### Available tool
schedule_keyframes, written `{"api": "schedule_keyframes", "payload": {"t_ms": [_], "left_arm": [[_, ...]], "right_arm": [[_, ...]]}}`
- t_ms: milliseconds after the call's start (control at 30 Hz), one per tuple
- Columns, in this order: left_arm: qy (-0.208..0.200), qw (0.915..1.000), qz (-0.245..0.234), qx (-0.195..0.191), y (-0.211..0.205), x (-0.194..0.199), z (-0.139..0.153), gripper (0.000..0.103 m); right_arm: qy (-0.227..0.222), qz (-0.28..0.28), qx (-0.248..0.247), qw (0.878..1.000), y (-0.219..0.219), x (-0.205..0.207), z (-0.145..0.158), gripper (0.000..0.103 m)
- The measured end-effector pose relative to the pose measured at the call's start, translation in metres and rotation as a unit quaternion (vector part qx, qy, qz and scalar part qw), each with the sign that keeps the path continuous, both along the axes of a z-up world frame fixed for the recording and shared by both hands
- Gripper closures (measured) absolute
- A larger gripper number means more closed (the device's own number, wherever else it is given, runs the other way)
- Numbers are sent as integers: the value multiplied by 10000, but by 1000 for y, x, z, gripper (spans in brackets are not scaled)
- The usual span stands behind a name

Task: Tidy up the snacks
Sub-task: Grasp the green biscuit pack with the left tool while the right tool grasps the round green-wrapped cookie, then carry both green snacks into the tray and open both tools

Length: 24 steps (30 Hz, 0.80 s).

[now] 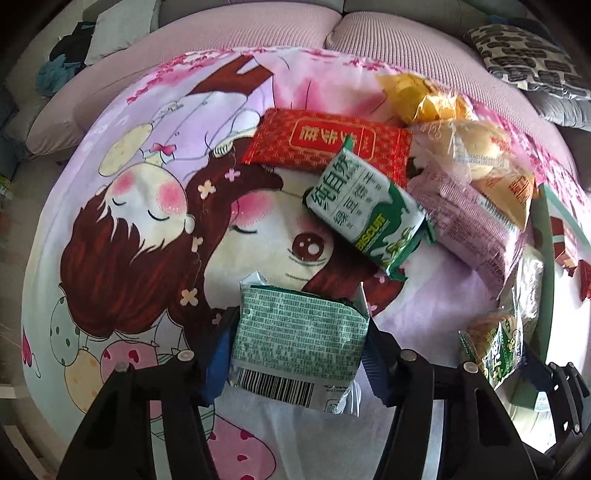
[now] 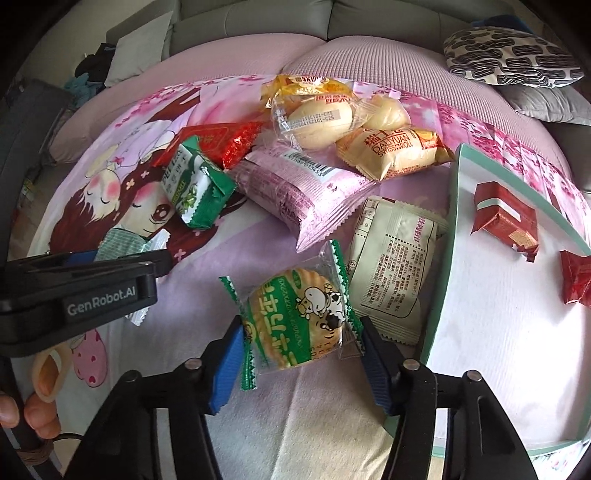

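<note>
My left gripper (image 1: 295,339) is shut on a green biscuit pack (image 1: 299,336), its barcode side facing the camera; it also shows at the left of the right wrist view (image 2: 122,243). My right gripper (image 2: 301,347) is shut on a round cracker pack with a cow print (image 2: 299,317), seen too at the right of the left wrist view (image 1: 498,350). Loose snacks lie on the cartoon blanket (image 1: 147,221): a green-and-white biscuit pack (image 1: 365,214), a red pack (image 1: 328,144), a pink pack (image 2: 295,188), a cream pack (image 2: 391,266), a Swiss roll (image 2: 391,151) and bun packs (image 2: 321,118).
A mint-rimmed white box lid (image 2: 448,221) lies at the right with two red packets (image 2: 506,218) in it. A patterned cushion (image 2: 513,55) and a grey sofa back (image 2: 258,26) are behind. Clothes lie at the far left (image 1: 66,59).
</note>
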<state>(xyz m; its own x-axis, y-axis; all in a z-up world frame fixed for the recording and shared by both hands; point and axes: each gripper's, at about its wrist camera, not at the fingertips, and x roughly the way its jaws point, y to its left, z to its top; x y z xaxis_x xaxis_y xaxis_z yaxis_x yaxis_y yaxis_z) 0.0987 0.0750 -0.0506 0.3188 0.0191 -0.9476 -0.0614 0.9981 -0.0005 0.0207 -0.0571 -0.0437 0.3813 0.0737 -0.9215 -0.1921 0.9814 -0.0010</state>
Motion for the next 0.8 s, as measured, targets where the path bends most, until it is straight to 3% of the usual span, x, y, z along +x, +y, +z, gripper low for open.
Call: {"api": "schedule_keyframes", "payload": {"t_ms": [367,800], "left_arm": [[-700,9974,67,-171,0,-6,56,41],[-1232,9921,-86,-234,-20,-24,84,41]], "right_arm": [[-286,-56,286,9992,-8,-8,31,44],[-599,-481,380,9963,-35,-8,64,44]]}}
